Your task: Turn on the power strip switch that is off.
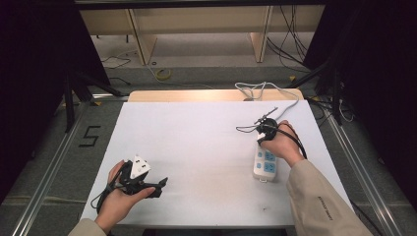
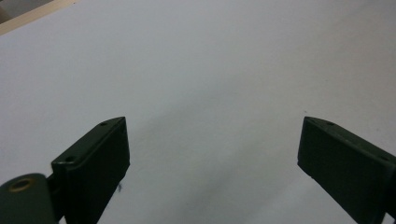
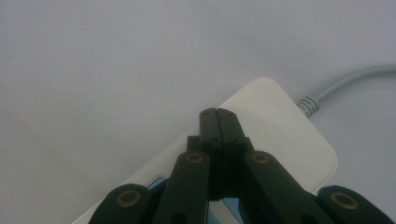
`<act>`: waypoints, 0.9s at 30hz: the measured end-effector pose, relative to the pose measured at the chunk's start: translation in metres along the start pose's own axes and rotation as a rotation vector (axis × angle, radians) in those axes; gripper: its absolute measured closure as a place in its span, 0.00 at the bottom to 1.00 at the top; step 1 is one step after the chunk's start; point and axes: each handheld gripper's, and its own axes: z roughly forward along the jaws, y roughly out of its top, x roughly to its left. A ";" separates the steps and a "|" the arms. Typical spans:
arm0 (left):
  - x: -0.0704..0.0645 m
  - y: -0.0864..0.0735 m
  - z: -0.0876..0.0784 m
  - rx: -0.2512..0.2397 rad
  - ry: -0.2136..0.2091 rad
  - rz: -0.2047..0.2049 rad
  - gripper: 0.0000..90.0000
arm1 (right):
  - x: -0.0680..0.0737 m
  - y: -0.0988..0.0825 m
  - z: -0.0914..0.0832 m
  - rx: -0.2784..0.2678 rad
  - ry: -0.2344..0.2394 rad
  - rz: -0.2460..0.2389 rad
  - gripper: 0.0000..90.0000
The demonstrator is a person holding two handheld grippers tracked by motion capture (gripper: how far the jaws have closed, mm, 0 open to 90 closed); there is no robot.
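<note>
A white power strip [image 1: 265, 168] with blue sockets lies on the right side of the white sheet [image 1: 196, 137], and its grey cord [image 1: 275, 93] runs off the far edge. My right gripper [image 1: 266, 130] hovers over the strip's far end. In the right gripper view its jaws [image 3: 218, 112] are pressed together with nothing between them, above the strip's plain end [image 3: 285, 135] near the cord [image 3: 345, 81]. I cannot tell whether they touch it. My left gripper [image 1: 160, 187] rests low at the near left, its jaws [image 2: 212, 140] wide apart over bare sheet.
The wooden table edge [image 1: 196, 95] shows beyond the sheet. Metal rails [image 1: 54, 167] run along both sides, with black curtains [image 1: 34, 73] outside them. Loose cables [image 1: 290, 44] and wooden furniture legs [image 1: 142, 44] stand on the floor behind the table.
</note>
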 end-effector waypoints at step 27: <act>0.000 0.000 0.000 0.002 -0.002 -0.001 0.10 | 0.007 -0.010 0.002 -0.087 -0.114 -0.026 1.00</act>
